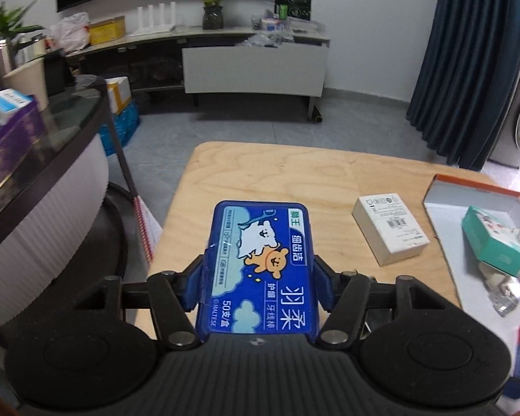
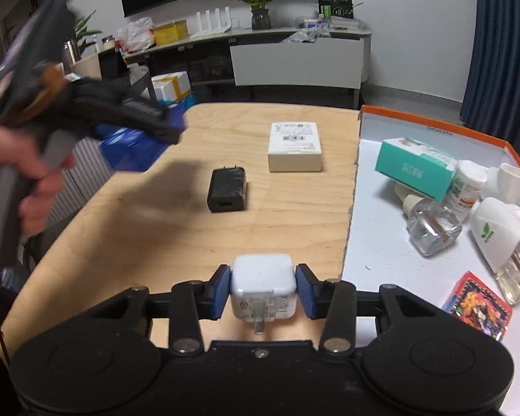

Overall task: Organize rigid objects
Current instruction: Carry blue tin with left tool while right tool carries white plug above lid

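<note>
Grippers both have hold: your left gripper (image 1: 258,286) clamps the blue floss case (image 1: 258,270) above the wooden table (image 1: 260,170). Your right gripper (image 2: 262,291) pinches the white charger (image 2: 262,284) by the orange-edged tray (image 2: 371,187), black charger (image 2: 227,190) lying ahead

right gripper (image 2: 263,289) pads clamped on white charger (image 2: 262,286), prongs facing camera. Black charger (image 2: 227,189) and white box (image 2: 294,146) on wooden table (image 2: 121,228). Left gripper (image 2: 163,123) blurred, raised at left.
</note>
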Demonstrator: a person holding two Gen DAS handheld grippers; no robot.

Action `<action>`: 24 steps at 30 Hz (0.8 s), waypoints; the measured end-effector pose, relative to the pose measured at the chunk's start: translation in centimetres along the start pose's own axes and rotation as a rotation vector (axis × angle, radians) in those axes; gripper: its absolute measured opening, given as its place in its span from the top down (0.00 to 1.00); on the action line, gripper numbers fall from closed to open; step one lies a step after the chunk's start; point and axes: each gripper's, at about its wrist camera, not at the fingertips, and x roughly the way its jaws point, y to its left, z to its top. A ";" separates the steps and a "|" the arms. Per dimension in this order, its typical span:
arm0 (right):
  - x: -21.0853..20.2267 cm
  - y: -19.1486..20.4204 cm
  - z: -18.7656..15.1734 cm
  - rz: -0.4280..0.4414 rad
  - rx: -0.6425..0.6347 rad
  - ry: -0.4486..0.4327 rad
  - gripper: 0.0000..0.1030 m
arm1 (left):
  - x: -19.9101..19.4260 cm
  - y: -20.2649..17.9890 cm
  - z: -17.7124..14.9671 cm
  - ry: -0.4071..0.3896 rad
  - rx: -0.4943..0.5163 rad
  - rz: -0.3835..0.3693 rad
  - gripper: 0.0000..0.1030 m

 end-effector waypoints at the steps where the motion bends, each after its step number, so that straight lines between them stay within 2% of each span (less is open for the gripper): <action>1: -0.5 0.0 0.1 0.000 0.002 -0.009 0.51 | -0.9 0.0 -0.3 -0.006 -0.011 -0.001 0.39; 9: -4.9 -1.4 0.2 -0.024 0.044 -0.115 0.51 | -7.0 -1.9 -3.8 -0.065 -0.099 -0.043 0.39; 12: -6.8 -2.6 0.1 -0.044 0.066 -0.152 0.51 | -7.8 -3.3 -4.4 -0.055 -0.070 -0.066 0.39; 15: -8.4 -4.2 -0.2 -0.075 0.106 -0.185 0.51 | -8.9 -5.0 -4.6 -0.079 -0.038 -0.084 0.39; 24: -12.7 -9.7 -0.3 -0.173 0.201 -0.267 0.51 | -9.6 -11.4 -4.5 -0.108 0.039 -0.215 0.39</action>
